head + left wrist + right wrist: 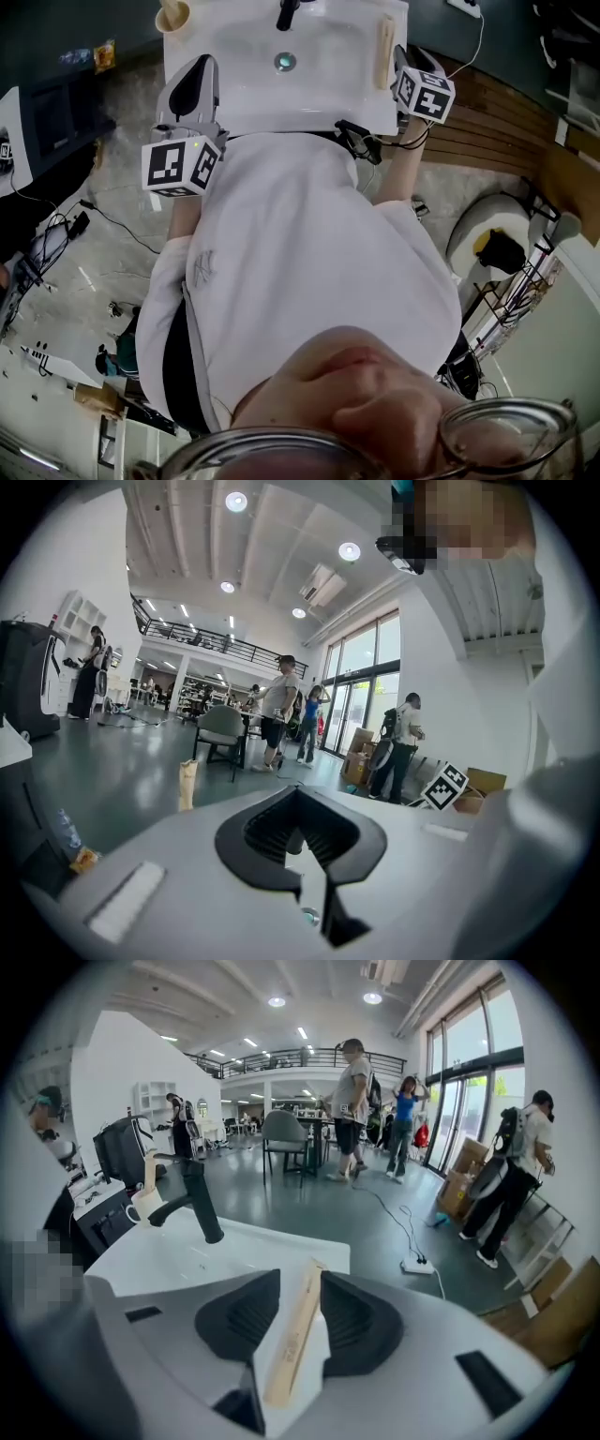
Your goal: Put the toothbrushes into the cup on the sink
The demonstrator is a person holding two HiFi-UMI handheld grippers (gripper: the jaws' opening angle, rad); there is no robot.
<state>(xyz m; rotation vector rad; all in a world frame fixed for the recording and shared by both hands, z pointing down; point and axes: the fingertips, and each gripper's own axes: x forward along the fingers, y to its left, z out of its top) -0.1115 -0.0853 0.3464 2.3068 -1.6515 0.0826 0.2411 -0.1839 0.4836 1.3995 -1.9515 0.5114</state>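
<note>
**Item: sink station, one toothbrush between my right jaws**

1. Right gripper (302, 1279). In its own view I see the two black pads standing apart. The toothbrush (292, 1340) runs lengthwise through the gap. The right pad is just beside the far end, and I see no pad pressing on it. Nothing is clamped.

2. Toothbrush. It is a pale wooden stick lying flat on the white rim of the sink (244, 56). In the head view it sits at the sink's right edge, near the top of the frame, just left of my right gripper's marker cube (422, 91).

3. Left gripper (296, 803). In its own view I see the pads meeting at their tips, with nothing between them. In the head view it hangs over the sink's left front edge, upper left of centre. Its marker cube (181, 164) is just below it.

4. Cup (173, 16). It stands on the sink's back left corner, at the top left of the head view. In the right gripper view it is white with a handle, at mid left behind the faucet, and a wooden stick stands upright in it. It is well apart from item 2, with the whole basin between them.

5. Faucet (192, 1206). It is black, at the back of the sink, with its spout reaching toward the left of the right gripper view.

6. Drain (285, 62). It is a round metal fitting in the middle of the basin.

7. Background. Both gripper views show an open hall with several people standing, chairs and ceiling lights.
</note>
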